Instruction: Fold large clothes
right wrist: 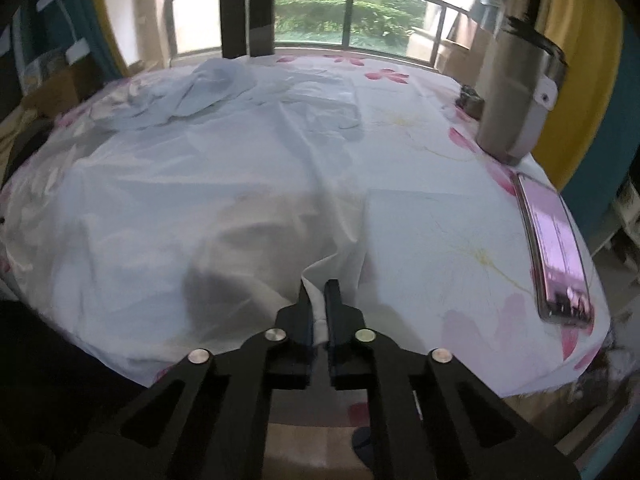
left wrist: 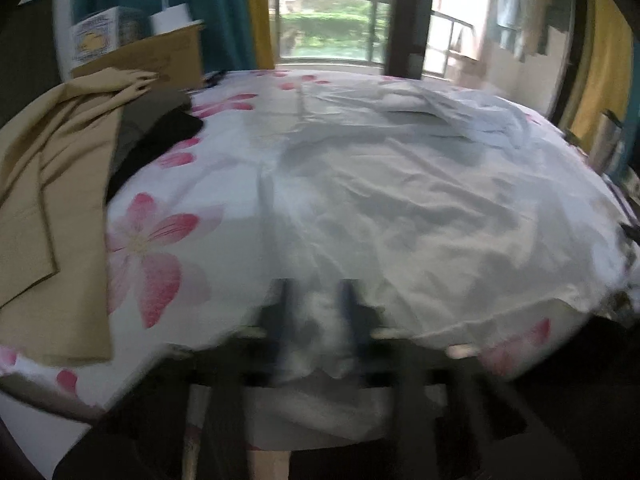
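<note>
A large white garment point(left wrist: 400, 200) lies spread and wrinkled over a table covered by a pink-flowered cloth point(left wrist: 152, 240). In the blurred left wrist view my left gripper point(left wrist: 318, 296) is at the garment's near edge, shut, with a bunch of white fabric between its fingers. The right wrist view shows the same garment point(right wrist: 200, 200), its collar end crumpled at the far left. My right gripper point(right wrist: 319, 292) is shut on a fold of the near hem, beside bare flowered cloth point(right wrist: 460, 240).
A tan garment point(left wrist: 48, 200) and dark clothes point(left wrist: 160, 136) are piled at the table's left, with a cardboard box point(left wrist: 160, 56) behind. A steel tumbler point(right wrist: 516, 92) and a phone point(right wrist: 556, 248) sit along the right edge. A balcony railing lies beyond.
</note>
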Demonstrator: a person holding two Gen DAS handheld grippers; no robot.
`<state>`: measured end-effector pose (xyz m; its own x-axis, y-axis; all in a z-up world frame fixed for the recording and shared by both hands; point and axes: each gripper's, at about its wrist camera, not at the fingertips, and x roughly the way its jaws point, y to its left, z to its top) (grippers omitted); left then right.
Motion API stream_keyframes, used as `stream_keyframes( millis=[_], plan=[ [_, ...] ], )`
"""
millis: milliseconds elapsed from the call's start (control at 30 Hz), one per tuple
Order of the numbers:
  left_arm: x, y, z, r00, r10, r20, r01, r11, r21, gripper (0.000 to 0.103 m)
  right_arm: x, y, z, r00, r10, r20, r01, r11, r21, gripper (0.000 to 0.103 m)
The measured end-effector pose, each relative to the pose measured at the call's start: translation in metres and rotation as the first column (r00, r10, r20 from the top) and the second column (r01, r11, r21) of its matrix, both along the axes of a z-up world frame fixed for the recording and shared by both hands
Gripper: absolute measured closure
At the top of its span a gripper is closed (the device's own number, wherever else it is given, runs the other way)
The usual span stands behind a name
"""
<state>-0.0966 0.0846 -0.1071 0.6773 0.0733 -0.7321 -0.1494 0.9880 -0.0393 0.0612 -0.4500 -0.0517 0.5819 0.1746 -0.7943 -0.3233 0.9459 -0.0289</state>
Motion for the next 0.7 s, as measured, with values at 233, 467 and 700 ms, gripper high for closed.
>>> stream_keyframes(
  millis=[233, 467, 700],
  plan=[
    [-0.003, 0.013, 0.028, 0.991, 0.014, 0.129, -0.004, 0.997, -0.078, 0.099, 0.011, 0.01, 0.031, 0.995, 0.016, 0.098, -0.014, 1.0, -0.021, 0.099],
    [0.013, 0.018, 0.069, 0.974, -0.024, 0.226, 0.022, 1.0, 0.011, 0.099, 0.037, 0.023, 0.066, 0.98, 0.055, 0.194, -0.039, 0.995, -0.087, 0.099],
    [0.042, 0.025, 0.091, 0.963, -0.039, 0.266, 0.03, 0.999, 0.037, 0.099, 0.064, 0.029, 0.083, 0.972, 0.064, 0.228, -0.036, 0.992, -0.124, 0.099]
  ],
)
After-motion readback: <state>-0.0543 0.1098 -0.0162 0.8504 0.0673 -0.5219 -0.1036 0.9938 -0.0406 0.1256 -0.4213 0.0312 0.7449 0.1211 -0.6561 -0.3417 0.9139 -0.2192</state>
